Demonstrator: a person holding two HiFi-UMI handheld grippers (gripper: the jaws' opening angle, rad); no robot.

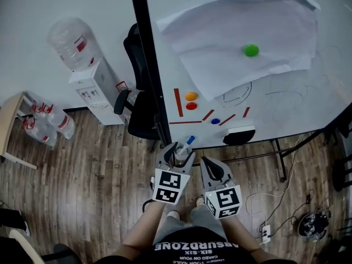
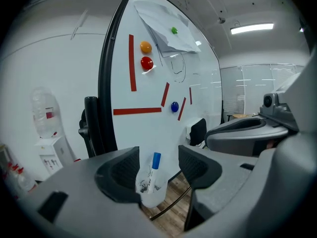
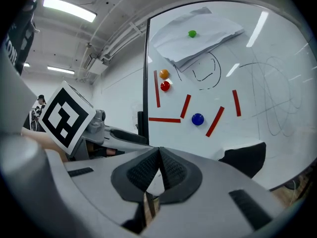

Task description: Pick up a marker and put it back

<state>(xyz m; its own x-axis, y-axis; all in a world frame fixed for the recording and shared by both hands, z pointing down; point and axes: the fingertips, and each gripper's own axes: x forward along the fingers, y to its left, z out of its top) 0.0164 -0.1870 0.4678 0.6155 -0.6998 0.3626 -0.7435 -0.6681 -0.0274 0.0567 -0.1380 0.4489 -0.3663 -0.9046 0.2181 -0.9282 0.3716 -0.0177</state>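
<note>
A marker with a blue cap (image 2: 154,168) stands upright in a small clear cup (image 2: 151,195). The cup sits between the spread jaws of my left gripper (image 2: 158,171), close to the left pad; I cannot tell whether they touch. In the head view the marker (image 1: 189,141) and cup (image 1: 181,158) lie just below the whiteboard's lower edge, inside my left gripper (image 1: 179,154). My right gripper (image 1: 204,164) is beside it on the right. Its jaws (image 3: 159,165) are shut with nothing between them.
The whiteboard (image 1: 286,103) carries red tape strips, green (image 1: 251,50), orange (image 1: 191,95), red (image 1: 191,106) and blue (image 1: 215,121) magnets, a paper sheet (image 1: 242,26) and an eraser (image 1: 240,135). A black chair (image 1: 140,106) and a water dispenser (image 1: 93,84) stand to the left. Cables (image 1: 275,224) lie on the floor.
</note>
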